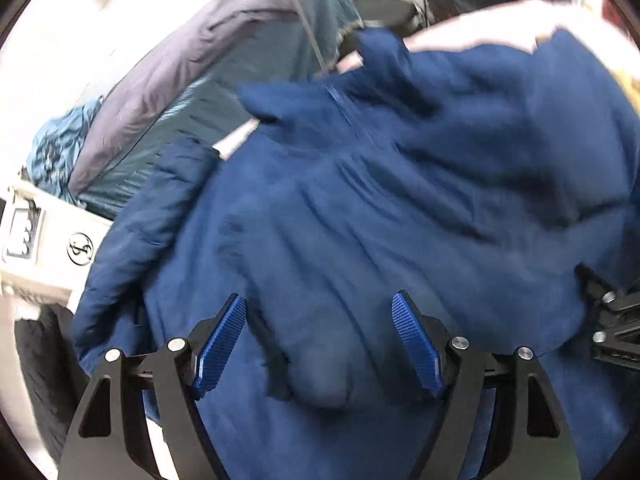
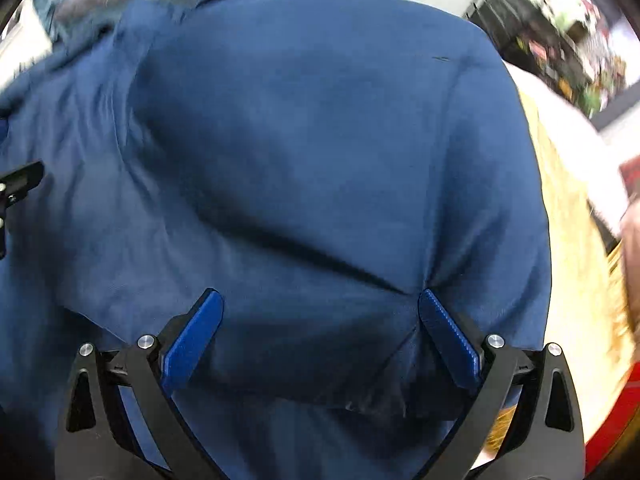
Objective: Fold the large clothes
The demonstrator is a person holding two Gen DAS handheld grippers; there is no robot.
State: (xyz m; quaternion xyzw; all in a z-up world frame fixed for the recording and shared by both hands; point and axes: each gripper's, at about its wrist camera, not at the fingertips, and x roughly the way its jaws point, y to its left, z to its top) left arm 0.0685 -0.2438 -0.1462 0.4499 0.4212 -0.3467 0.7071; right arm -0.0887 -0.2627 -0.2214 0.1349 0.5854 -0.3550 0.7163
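A large dark blue garment (image 1: pixel 380 184) with a zip at the neck fills the left wrist view and also the right wrist view (image 2: pixel 304 128). My left gripper (image 1: pixel 320 308) is open, its blue pads wide apart over a bunched fold of the cloth. My right gripper (image 2: pixel 320 304) is open too, with the garment's edge lying between its pads. The right gripper's black body (image 1: pixel 612 320) shows at the right edge of the left wrist view. Both views are motion-blurred.
A pile of teal and grey clothes (image 1: pixel 192 80) lies behind the blue garment. A white box with a round logo (image 1: pixel 60 248) sits at the left. A yellowish surface (image 2: pixel 572 240) shows at the right, with dark shelving (image 2: pixel 560 40) beyond.
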